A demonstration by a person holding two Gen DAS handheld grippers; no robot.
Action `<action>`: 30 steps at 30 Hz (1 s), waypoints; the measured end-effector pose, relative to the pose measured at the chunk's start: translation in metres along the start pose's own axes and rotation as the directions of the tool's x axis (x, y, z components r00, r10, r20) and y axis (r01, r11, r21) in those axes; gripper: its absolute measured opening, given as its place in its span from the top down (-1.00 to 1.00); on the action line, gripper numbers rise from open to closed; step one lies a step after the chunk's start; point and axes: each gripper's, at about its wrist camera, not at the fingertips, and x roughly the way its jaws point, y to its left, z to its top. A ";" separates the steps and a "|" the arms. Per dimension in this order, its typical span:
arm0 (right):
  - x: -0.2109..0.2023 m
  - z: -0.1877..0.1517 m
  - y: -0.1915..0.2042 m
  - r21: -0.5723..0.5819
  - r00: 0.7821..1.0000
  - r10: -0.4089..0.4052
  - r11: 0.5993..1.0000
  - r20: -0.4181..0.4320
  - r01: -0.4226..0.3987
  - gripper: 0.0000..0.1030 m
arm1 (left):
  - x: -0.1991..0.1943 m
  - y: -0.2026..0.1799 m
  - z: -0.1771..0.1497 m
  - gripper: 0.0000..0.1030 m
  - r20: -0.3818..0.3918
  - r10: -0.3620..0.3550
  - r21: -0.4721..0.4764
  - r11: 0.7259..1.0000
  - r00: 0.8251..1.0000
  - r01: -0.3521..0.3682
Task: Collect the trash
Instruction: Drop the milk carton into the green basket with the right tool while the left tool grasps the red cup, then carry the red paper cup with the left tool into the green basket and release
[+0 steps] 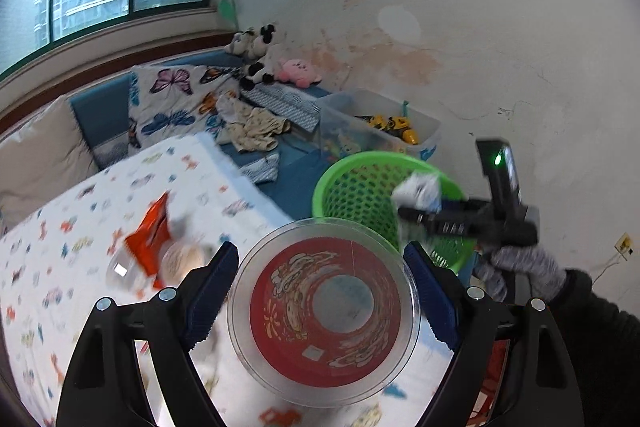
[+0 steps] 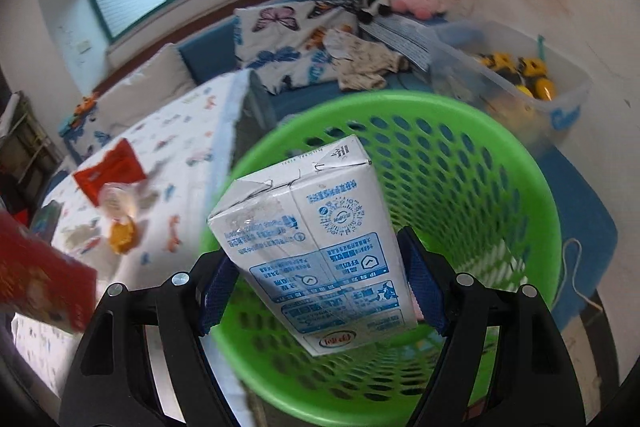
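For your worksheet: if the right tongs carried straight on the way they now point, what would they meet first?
Most likely the inside of the green basket: the right tongs point down into its open mouth, with the milk carton between the pads leading the way. Depth is unclear, so the carton might strike the mesh wall or the bottom first.

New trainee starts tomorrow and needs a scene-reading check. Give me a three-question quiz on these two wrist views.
1. Multiple choice: what sits between the fingers of the right gripper, above the green basket?
A. a plush toy
B. a milk carton
C. a toy truck

2. True or false: the orange wrapper is already in the green basket.

3. Short answer: what does the left gripper hold?

Key:
1. B
2. False. It lies on the table.
3. A round clear container with a red label.
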 end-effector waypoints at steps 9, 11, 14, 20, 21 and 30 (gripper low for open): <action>-0.017 -0.010 -0.020 0.042 1.000 -0.011 0.999 0.023 0.010 -0.64 | 0.052 -0.028 0.040 0.12 -0.046 -0.070 0.004 0.998 0.996 0.070; -0.022 -0.011 -0.021 0.042 0.999 -0.005 0.999 0.034 0.003 -0.65 | 0.067 -0.031 0.042 0.12 -0.080 -0.080 -0.014 0.997 0.994 0.079; -0.032 -0.015 -0.022 0.032 0.999 -0.007 0.999 0.046 0.005 -0.65 | 0.090 -0.033 0.039 0.12 -0.114 -0.075 -0.030 0.997 0.991 0.072; -0.042 -0.020 -0.022 0.018 0.998 -0.006 1.000 0.060 0.005 -0.65 | 0.104 -0.026 0.026 0.12 -0.155 -0.084 -0.059 0.995 0.984 0.076; -0.042 -0.020 -0.022 0.018 0.998 -0.004 1.000 0.061 0.002 -0.65 | 0.104 -0.024 0.025 0.12 -0.160 -0.081 -0.062 0.996 0.984 0.072; -0.048 -0.024 -0.014 0.022 0.997 0.021 0.999 0.075 -0.023 -0.66 | 0.093 -0.005 0.008 -0.36 -0.191 -0.028 -0.114 0.994 0.981 0.006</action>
